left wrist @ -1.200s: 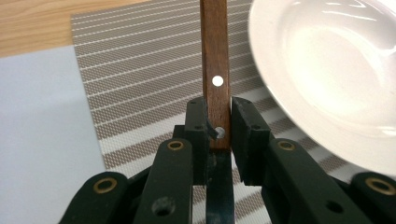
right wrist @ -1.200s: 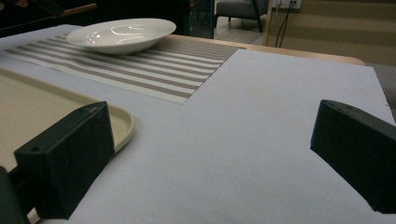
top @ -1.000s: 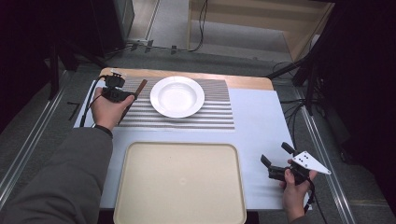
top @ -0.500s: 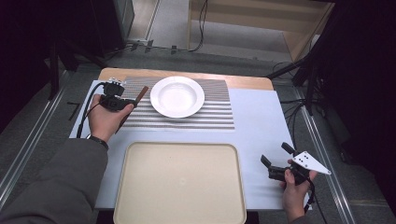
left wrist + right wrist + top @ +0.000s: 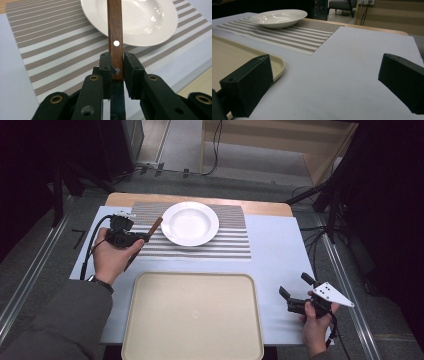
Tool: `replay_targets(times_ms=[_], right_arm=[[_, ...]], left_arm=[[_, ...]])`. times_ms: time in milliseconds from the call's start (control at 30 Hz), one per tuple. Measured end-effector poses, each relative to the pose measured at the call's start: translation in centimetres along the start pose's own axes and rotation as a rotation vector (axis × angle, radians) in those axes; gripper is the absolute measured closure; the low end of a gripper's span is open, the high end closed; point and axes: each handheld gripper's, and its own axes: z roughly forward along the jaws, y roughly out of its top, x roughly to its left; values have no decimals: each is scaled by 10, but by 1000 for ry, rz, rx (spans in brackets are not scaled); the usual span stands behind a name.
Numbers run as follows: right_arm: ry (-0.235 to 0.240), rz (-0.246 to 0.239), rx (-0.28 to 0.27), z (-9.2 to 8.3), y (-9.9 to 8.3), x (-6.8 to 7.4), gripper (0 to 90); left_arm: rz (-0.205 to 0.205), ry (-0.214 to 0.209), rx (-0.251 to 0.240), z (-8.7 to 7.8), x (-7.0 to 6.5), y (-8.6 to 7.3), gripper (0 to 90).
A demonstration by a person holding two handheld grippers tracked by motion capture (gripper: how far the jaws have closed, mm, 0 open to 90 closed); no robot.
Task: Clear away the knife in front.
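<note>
The left tool (image 5: 117,65) is clamped on a wooden-handled utensil (image 5: 115,32), lifted just beside the white plate (image 5: 190,223); placing remains. The right tool (image 5: 329,87) rests wide, empty.

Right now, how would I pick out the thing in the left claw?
Find the striped placemat at the table's far side, then the white plate on it. Just left of the plate, the left claw clamps a slim brown wooden handle with silver rivets.
</note>
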Motion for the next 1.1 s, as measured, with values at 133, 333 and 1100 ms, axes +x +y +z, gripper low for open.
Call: replay_targets(times_ms=[133, 333, 1100], right_arm=[[0, 0, 0, 0, 0, 0, 0], [1, 0, -1, 0, 0, 0, 0], [-2, -2, 3, 0, 0, 1, 0]], left_arm=[[17, -9, -8, -4, -7, -5, 764], [36, -21, -19, -8, -19, -16, 764], [63, -101, -56, -32, -62, -66, 765]])
